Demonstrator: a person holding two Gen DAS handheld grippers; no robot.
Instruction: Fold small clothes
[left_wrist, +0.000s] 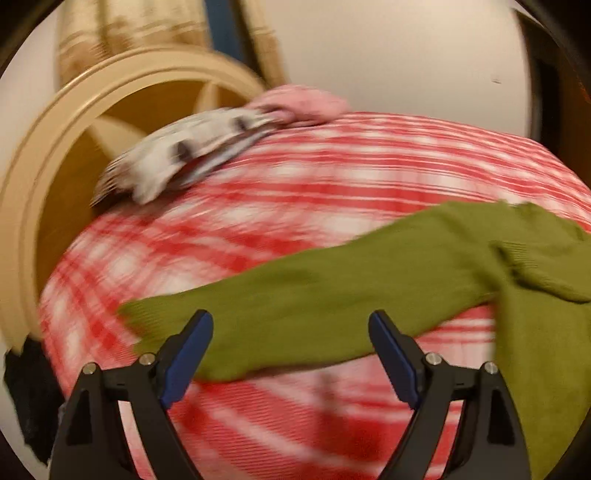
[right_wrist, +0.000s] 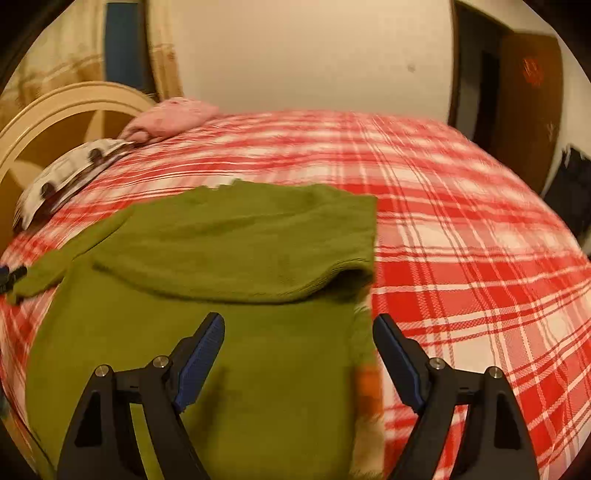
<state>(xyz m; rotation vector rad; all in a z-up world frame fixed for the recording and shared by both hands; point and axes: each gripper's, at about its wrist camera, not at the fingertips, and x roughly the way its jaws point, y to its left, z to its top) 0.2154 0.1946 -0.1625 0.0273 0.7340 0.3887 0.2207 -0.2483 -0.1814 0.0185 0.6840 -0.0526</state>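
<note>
Each wrist camera sits just behind its own gripper, looking forward and downward over the plaid bed (left_wrist: 332, 173) from close range, the left gripper's view beside the right's, both sharing the green sweater (right_wrist: 229, 258) and beige headboard (left_wrist: 74, 110).

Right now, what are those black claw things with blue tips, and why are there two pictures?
They are grabbing tools that a person holds, one in each hand. Each tool carries a little camera looking along its jaws, so there are two pictures. One shows the left gripper, the other the right gripper. Both stand open and hold nothing. Below them a green sweater lies on a red and white checked blanket, one sleeve stretched out sideways. Further back lie a white printed cloth and a pink cloth.
</note>
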